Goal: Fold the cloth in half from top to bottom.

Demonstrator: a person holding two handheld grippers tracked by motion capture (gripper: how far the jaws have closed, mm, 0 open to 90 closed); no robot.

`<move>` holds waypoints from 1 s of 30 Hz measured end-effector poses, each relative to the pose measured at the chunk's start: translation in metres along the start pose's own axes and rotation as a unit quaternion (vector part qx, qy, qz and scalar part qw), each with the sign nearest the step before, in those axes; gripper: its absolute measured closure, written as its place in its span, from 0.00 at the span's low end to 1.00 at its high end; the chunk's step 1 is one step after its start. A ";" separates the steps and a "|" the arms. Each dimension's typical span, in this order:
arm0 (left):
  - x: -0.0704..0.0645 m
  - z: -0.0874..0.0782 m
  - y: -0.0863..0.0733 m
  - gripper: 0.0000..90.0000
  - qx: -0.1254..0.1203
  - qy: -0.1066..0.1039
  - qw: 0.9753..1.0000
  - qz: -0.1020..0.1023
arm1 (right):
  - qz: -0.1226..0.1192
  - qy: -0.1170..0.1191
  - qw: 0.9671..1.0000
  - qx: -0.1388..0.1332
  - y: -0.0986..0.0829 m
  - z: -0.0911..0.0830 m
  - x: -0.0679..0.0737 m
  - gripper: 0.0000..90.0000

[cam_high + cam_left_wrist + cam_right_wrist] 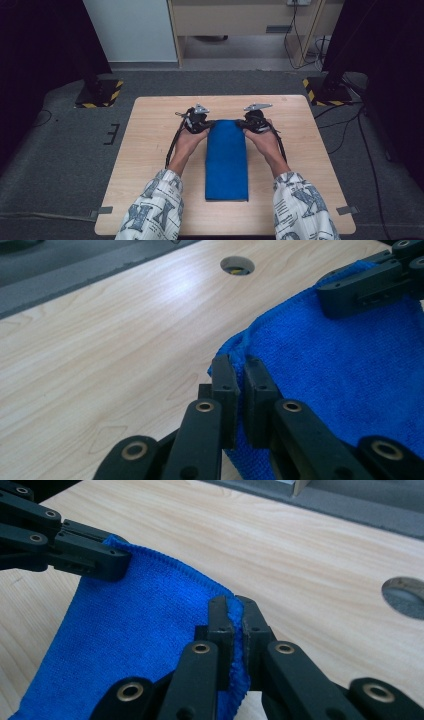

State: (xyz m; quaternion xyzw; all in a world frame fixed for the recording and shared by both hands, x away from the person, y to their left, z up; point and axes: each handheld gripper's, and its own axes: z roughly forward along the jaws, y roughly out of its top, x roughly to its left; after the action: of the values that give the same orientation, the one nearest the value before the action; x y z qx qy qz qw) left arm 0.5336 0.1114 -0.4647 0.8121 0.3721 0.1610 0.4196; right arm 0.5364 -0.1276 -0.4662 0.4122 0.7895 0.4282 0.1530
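Note:
A blue cloth (226, 160) lies folded into a long strip down the middle of the wooden table (150, 130). My left gripper (204, 123) is shut on the cloth's far left corner, and the blue edge (260, 330) runs between its jaws in the left gripper view (239, 371). At the far right corner my right gripper (245, 123) is shut on the cloth, with the hem (165, 560) pinched between its jaws (233, 611). Each gripper view also shows the other gripper clamped on the opposite corner.
A round cable hole (237, 265) sits in the tabletop beyond the cloth, also seen as the hole (404, 596). Grey carpet surrounds the table. Black stands with yellow-striped bases (99, 93) flank the far corners, and cables (345, 120) trail on the right.

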 end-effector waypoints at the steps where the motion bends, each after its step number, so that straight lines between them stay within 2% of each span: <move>1: 0.001 -0.001 0.001 0.95 -0.003 0.000 1.000 -0.001 | -0.001 -0.001 1.000 -0.001 0.002 0.000 0.000 0.97; 7: 0.005 -0.005 0.008 0.95 -0.014 0.004 1.000 0.001 | -0.008 -0.002 1.000 -0.011 0.011 -0.002 0.000 0.97; 13: 0.006 -0.005 0.011 0.95 -0.011 0.004 1.000 0.007 | -0.019 -0.003 1.000 -0.016 0.018 -0.002 -0.002 0.97; 26: -0.010 -0.011 0.012 0.95 -0.011 0.001 0.999 0.036 | -0.034 0.001 0.999 -0.019 0.002 -0.011 -0.002 0.96; 30: -0.014 -0.018 0.009 0.95 -0.011 -0.002 0.999 0.045 | -0.039 0.008 0.999 -0.022 -0.003 -0.014 0.001 0.96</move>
State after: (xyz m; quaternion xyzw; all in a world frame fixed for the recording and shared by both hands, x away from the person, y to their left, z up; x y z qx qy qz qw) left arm 0.5183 0.1076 -0.4463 0.8235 0.3329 0.1825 0.4217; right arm 0.5263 -0.1349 -0.4603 0.3742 0.7968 0.4419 0.1727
